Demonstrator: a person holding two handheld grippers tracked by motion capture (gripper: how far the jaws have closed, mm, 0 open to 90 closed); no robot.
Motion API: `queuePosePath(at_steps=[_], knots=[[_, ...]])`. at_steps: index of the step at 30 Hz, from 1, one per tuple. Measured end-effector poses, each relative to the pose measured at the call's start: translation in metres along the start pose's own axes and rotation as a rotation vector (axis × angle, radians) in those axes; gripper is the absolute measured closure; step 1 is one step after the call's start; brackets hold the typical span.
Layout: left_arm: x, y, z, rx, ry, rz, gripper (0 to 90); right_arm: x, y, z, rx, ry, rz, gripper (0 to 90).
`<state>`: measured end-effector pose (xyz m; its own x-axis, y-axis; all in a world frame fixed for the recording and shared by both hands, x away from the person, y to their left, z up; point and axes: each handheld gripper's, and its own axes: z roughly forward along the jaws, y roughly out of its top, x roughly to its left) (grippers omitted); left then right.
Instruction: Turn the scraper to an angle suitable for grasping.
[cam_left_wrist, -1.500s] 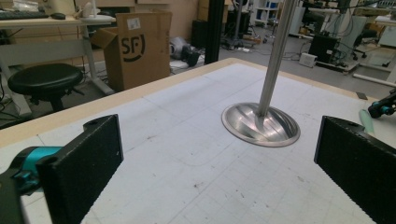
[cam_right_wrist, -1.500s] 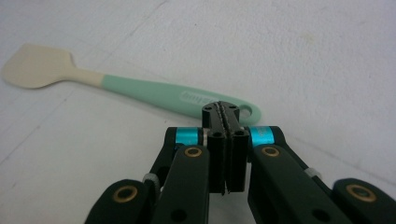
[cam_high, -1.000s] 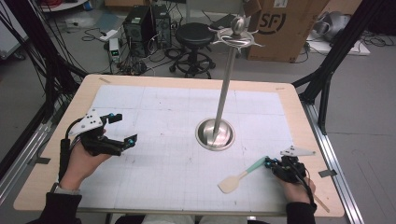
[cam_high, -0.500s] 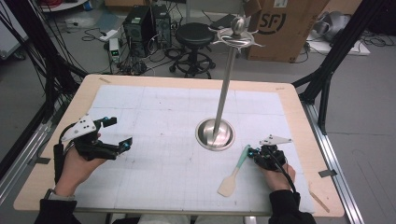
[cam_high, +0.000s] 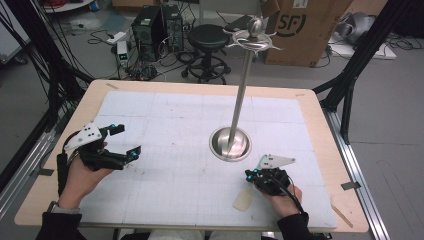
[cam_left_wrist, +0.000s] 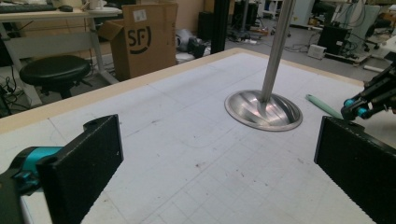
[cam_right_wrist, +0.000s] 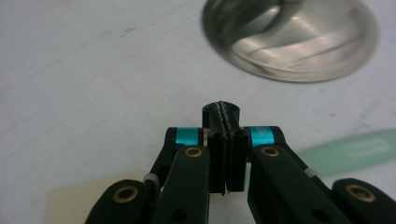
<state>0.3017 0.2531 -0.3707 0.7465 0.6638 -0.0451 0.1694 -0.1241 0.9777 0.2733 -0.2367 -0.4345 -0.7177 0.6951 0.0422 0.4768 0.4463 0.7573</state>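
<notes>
Near edge, right: the right gripper (cam_high: 251, 174) sits low over the table (cam_high: 320, 125), jaws pressed together with nothing between them. In the right gripper view the closed pads meet along a thin seam.

Under and just beside that gripper lies the spatula (cam_high: 244, 198): cream blade on the near side, pale green handle (cam_right_wrist: 355, 151) running away past the gripper's far right. In the right gripper view the blade shows at the bottom left, the handle at the right, the gripper above its middle; whether it touches cannot be told.

Near left: the left gripper (cam_high: 125, 141) is held above the white grid mat (cam_high: 165, 125), jaws standing wide apart, empty, pointing toward the right.

Centre, farther: the round metal base (cam_high: 230, 144) of the stand rests on the mat, near the right gripper, with its pole (cam_high: 241, 95) rising upright to a pronged top (cam_high: 254, 34).

Beyond the table: a black stool (cam_high: 207, 37) and a cardboard box (cam_high: 295, 30) on the floor.
</notes>
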Motion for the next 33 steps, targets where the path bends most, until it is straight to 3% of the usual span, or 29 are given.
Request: queuePosePath(at_steps=[2, 8, 9, 12, 17, 26, 33], knots=[[-0.001, 0.0, 0.001, 0.001, -0.002, 0.001, 1.7, 0.012, 0.003, 0.006, 0.026, 0.026, -0.035, 90.0], [0.001, 0.0, 0.003, 0.004, -0.004, 0.0, 1.7, 0.029, 0.005, 0.012, 0.06, 0.086, -0.08, 90.0], [0.001, 0.0, 0.003, 0.005, -0.003, 0.001, 1.7, 0.036, 0.005, 0.014, 0.091, 0.101, -0.103, 90.0], [0.001, 0.0, 0.005, 0.006, -0.006, -0.002, 1.7, 0.043, 0.005, 0.016, 0.108, 0.086, -0.13, 90.0], [-0.001, -0.002, 0.01, 0.029, -0.019, 0.004, 1.7, 0.041, 0.001, 0.014, 0.093, 0.101, -0.103, 90.0], [0.0, -0.002, 0.015, 0.024, -0.033, -0.003, 1.7, 0.047, -0.009, 0.0, 0.115, 0.057, -0.15, 90.0], [-0.001, 0.0, 0.01, 0.013, -0.031, -0.003, 1.7, 0.043, -0.018, -0.014, 0.139, 0.041, -0.163, 90.0]])
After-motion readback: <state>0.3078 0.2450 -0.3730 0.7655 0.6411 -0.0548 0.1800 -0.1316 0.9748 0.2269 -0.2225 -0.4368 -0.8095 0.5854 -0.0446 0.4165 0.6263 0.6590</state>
